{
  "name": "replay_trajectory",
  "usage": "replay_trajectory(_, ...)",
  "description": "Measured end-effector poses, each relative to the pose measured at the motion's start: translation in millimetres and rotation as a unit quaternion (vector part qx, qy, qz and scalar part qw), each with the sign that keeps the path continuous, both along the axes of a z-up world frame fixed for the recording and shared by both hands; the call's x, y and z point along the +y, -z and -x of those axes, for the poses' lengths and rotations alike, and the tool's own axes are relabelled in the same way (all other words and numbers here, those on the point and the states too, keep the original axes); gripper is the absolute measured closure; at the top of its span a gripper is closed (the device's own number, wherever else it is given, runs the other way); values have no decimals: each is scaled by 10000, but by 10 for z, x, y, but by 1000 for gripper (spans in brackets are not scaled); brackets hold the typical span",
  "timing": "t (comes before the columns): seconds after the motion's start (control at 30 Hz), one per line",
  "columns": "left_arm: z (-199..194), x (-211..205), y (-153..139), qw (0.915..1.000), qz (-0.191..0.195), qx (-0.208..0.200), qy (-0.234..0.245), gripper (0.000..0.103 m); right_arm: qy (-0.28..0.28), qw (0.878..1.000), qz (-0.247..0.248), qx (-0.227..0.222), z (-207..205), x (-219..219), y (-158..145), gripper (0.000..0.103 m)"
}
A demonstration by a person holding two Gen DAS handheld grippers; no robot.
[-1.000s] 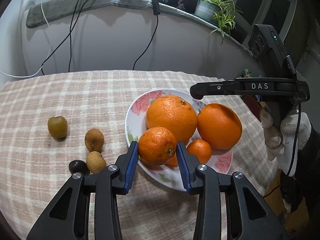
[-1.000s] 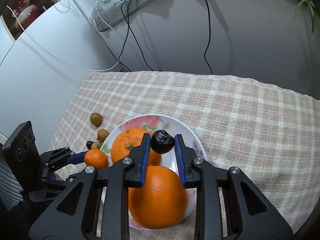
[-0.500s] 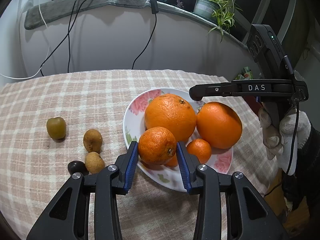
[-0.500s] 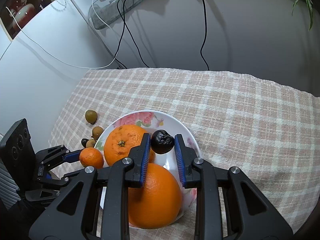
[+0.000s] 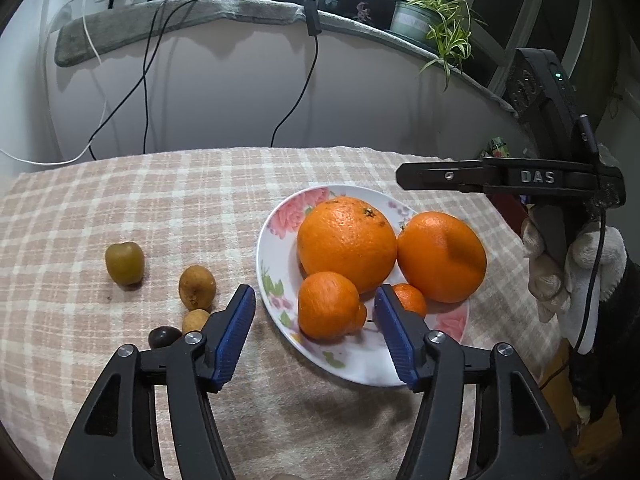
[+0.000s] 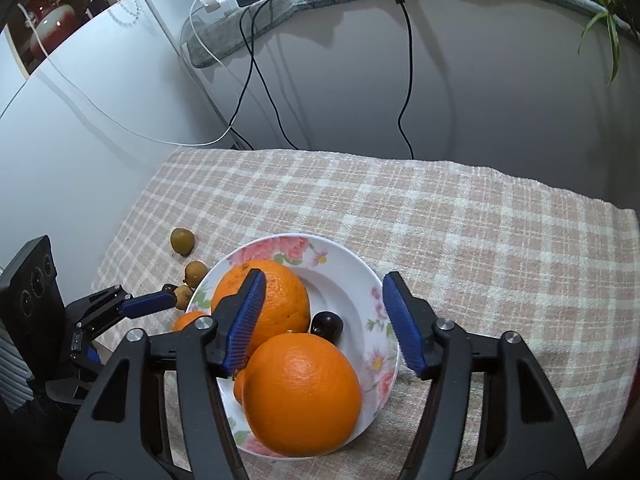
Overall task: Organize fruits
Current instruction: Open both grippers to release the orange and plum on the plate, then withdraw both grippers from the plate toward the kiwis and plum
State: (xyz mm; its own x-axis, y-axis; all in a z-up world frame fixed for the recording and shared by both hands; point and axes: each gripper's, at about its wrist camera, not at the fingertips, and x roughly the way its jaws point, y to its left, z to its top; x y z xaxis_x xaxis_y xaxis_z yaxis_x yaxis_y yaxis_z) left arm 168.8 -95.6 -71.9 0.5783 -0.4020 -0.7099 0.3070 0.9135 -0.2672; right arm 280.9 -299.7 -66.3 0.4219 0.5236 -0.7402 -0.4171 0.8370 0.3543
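A flowered white plate (image 5: 276, 268) (image 6: 348, 280) holds two large oranges (image 5: 346, 238) (image 6: 300, 392), a mandarin (image 5: 328, 306) and a smaller one (image 5: 410, 298). My left gripper (image 5: 314, 330) is open, its jaws either side of the mandarin, which rests on the plate. My right gripper (image 6: 324, 320) is open above the plate; a dark plum (image 6: 327, 325) lies on the plate below it. On the cloth left of the plate lie a green fruit (image 5: 124, 263), two brown fruits (image 5: 197, 287) and a dark one (image 5: 162, 337).
The table has a pink checked cloth (image 5: 160, 200). A wall with hanging cables (image 5: 296, 92) stands behind it. A potted plant (image 5: 428, 20) sits on the ledge. The right gripper shows in the left wrist view (image 5: 500, 178) above the plate's right side.
My left gripper has opened and let the mandarin down on the plate. My right gripper has opened and dropped the dark plum onto the plate.
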Motion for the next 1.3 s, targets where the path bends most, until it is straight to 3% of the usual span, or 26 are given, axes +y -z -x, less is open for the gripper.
replay_trajectory(0.2,6,66,16,10000,-3,4,-93,37,-46,9998,65,-176,73,69,-79,32)
replay_trajectory(0.3,17,110,10,9999,-26,-14,-148,34,-122,9994,130,-285,129,136,-121,23)
replay_trajectory(0.9,259,772,112,9970,-281,-24,-724,30,-742,9936,317,-795,427,616,-336,22)
replay_trajectory(1.03,282,845,171,9968,-264,23,-757,32,-936,9922,297,-769,426,746,-336,22)
replay_trajectory(1.3,266,900,236,9974,-151,72,-695,47,-1257,9897,299,-619,375,1049,-279,22)
